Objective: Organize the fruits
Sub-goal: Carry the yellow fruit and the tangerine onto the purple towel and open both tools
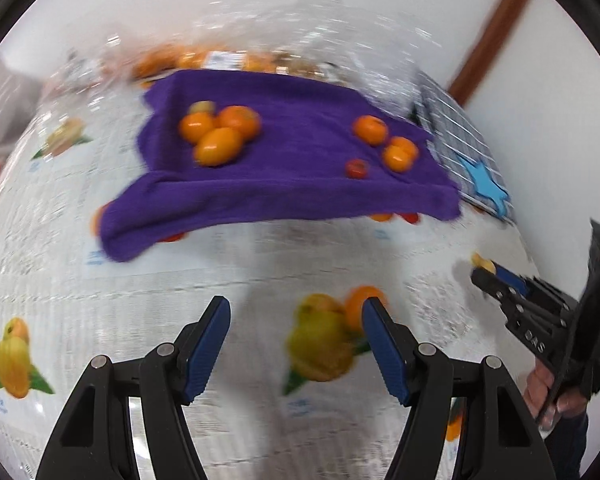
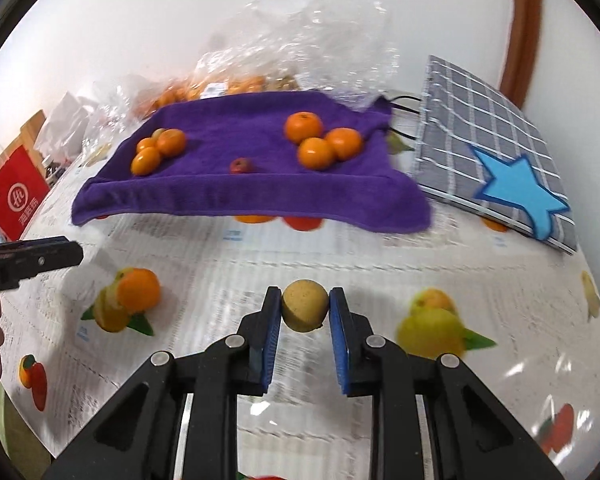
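Observation:
A purple towel (image 2: 260,192) lies across the table and carries two clusters of oranges, one on the left (image 2: 156,150) and one on the right (image 2: 322,142), with a small red fruit (image 2: 241,165) between them. My right gripper (image 2: 305,312) is shut on a small yellow-brown round fruit (image 2: 304,310), held above the tablecloth in front of the towel. My left gripper (image 1: 296,344) is open with nothing between its fingers, over the printed cloth. In the left wrist view the towel (image 1: 284,184), its oranges (image 1: 220,132) and the right gripper (image 1: 485,272) at far right are blurred.
A grey checked cushion (image 2: 480,152) with a blue star sits right of the towel. Clear plastic bags (image 2: 300,40) holding oranges stand behind it by the wall. A red paper bag (image 2: 16,196) is at far left. The tablecloth (image 2: 380,272) has printed fruit pictures.

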